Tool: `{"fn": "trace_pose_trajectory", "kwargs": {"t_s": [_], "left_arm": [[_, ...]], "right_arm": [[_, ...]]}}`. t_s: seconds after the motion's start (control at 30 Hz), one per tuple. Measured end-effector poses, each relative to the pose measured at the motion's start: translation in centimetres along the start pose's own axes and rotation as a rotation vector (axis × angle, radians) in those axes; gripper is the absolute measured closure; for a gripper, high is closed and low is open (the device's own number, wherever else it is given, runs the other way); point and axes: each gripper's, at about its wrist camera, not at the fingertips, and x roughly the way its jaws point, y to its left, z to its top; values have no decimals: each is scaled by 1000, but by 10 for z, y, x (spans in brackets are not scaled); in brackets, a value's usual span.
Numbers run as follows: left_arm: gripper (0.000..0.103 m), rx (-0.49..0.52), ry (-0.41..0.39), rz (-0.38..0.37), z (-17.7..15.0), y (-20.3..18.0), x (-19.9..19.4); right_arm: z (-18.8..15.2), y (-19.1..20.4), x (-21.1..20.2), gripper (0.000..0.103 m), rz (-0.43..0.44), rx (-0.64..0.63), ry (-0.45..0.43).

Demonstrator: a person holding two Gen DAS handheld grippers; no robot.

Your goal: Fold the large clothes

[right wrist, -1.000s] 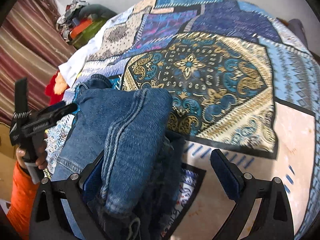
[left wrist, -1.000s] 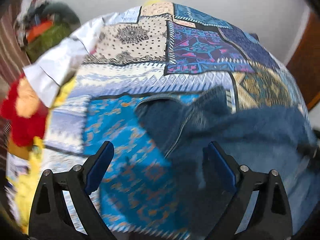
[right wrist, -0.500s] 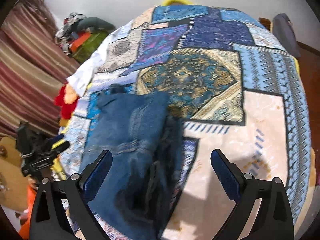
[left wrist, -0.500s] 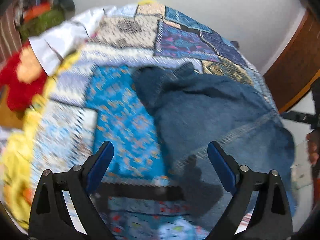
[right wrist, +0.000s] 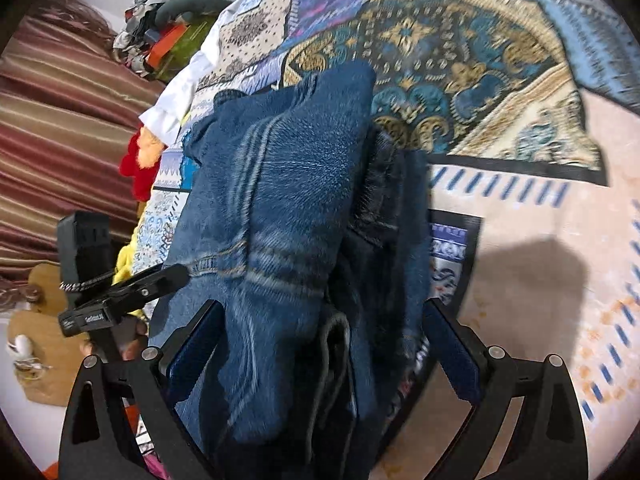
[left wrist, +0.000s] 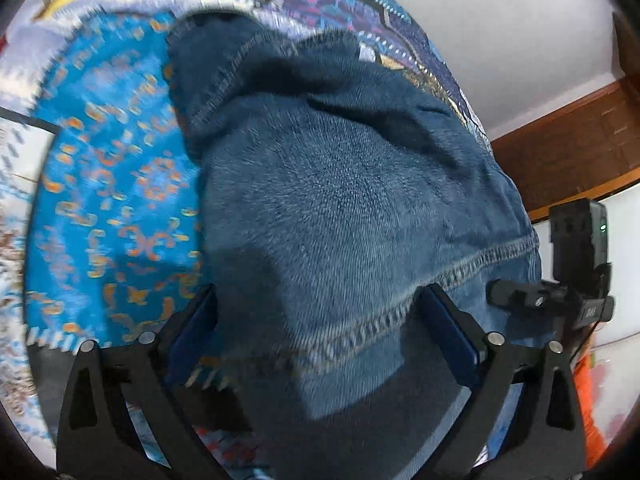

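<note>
A pair of blue jeans lies folded in a thick stack on the patterned patchwork bedspread. My left gripper is open, its jaws wide apart, close over the near hem of the jeans. The jeans also show in the right wrist view, lying lengthwise. My right gripper is open, its jaws straddling the near end of the stack. The left gripper shows at the left of the right wrist view; the right gripper shows at the right of the left wrist view.
A red and orange soft toy and white cloth lie at the bed's left edge. A clutter pile sits beyond, next to a striped curtain. A wooden panel stands by the wall.
Both grippers have dropped down and forward, close onto the near end of the folded jeans. Their jaws stay wide apart. The jeans now fill both views.
</note>
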Motion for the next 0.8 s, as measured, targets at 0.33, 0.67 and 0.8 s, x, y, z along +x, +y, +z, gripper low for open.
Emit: {"fn": "trace_pose_trajectory", "kwargs": {"t_s": [0.33,0.67,0.8], "left_arm": [[26,102,-34,57,4,-26,-4],[54,200,-128,123,9,-71,-56],[55,263,-208,148,13,-91,-95]], "right_arm": [[8,10,15,28,19,-27,-35],[-3,62,-31,57,-67,-106,-105],[-6,87,-56,60,-58,-112,-154]]}}
